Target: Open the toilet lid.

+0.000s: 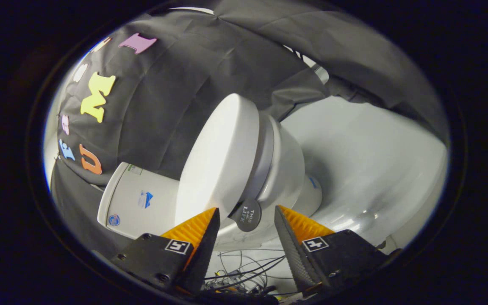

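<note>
Between the spread fingers of the gripper [246, 222], a small dark round tab [246, 214] is seen, fixed to the front edge of the closed toilet lid [218, 156]. Nothing is gripped. Behind the lid the tank [136, 201] is seen. The lid is judged rigid, smooth, slippery and hinged; the tab is best pinched and lifted.

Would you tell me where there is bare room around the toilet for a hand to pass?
The open gripper frames the lid's round tab. Bare white floor beside the bowl is free. Crowded: cables below the fingers, and the tank against the lid.
</note>
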A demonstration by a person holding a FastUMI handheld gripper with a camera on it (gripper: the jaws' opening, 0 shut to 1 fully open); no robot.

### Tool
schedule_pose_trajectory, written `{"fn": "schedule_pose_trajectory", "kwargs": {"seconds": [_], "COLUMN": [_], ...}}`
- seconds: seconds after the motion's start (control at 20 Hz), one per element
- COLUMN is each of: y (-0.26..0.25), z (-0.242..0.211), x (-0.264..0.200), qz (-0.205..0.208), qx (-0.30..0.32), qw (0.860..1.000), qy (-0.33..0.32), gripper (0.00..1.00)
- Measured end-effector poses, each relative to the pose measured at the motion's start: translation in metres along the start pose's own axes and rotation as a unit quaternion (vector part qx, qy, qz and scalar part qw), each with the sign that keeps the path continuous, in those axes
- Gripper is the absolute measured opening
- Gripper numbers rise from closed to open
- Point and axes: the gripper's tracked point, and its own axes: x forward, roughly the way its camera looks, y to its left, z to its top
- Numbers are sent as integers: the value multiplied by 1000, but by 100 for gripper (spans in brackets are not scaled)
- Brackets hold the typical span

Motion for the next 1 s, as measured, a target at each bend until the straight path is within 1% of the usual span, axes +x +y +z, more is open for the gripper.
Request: {"fn": "schedule_pose_trajectory", "kwargs": {"seconds": [0.1,0.15,0.2,0.3,0.5,0.55,0.65,0.8,1.0], "y": [2,3,3,4,2,2,1,0,1], "z": [-4,-4,-3,-1,-7,-7,-5,-2,-1], "x": [6,7,9,10,17,15,15,11,14], "qz": [1,2,2,6,19,21,24,40,55], "qx": [-6,-5,-5,4,31,35,41,70,104], "qw": [1000,1000,1000,1000,999,999,999,997,993], "qy": [5,6,5,5,13,12,9,4,0], "gripper": [76,75,71,62,38,33,28,20,16]}}
